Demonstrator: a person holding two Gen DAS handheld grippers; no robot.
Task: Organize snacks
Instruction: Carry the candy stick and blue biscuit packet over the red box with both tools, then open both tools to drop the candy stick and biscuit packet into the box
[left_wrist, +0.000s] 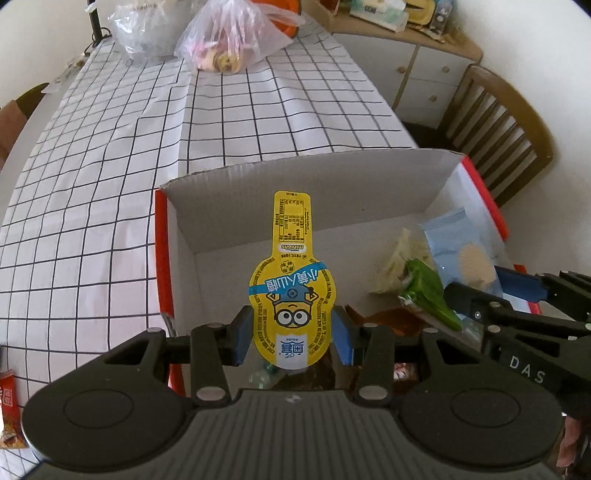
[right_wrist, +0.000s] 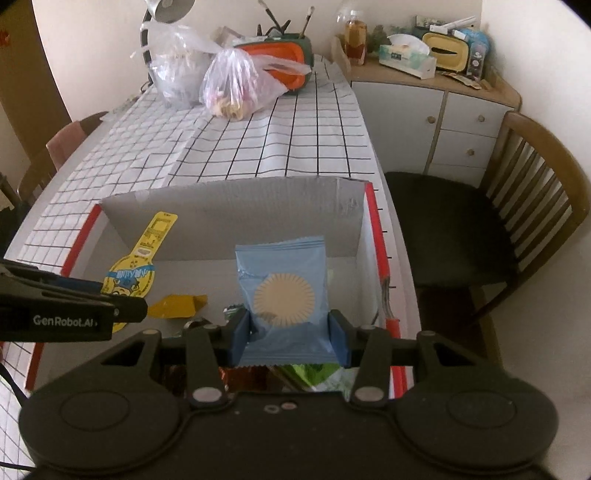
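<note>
Snacks go into the cardboard box (left_wrist: 303, 177) on the gridded desk (left_wrist: 110, 184); two are in hand over it.

Left tool (left_wrist: 293, 334): pads clamped on the round lower part of the yellow cartoon snack (left_wrist: 291, 291), its long neck standing up past the fingertips. Right tool (right_wrist: 291, 338): pads pinching the lower sides of the blue packet (right_wrist: 282, 280), which stands upright between them. Neither snack is released yet.

Risks, as I judge them:
- Yellow snack is held low with most of its length free above the grip; it could pivot or slip sideways in the pads and land on the box's red-edged wall instead of inside.
- Blue packet is soft and slightly buckled in the grip; a loose pinch could let it slide out early.
- Both tools crowd the same box, the right one close at the left one's side; a drift could knock them together.
- Green packet (left_wrist: 428, 291), a pale packet and other wrappers already lie on the box floor; dropped items may pile up rather than sit tidy.

Pose: both tools tilt steeply downward into the box from its near side, side by side, left over the bare left part, right toward the right wall.
</note>
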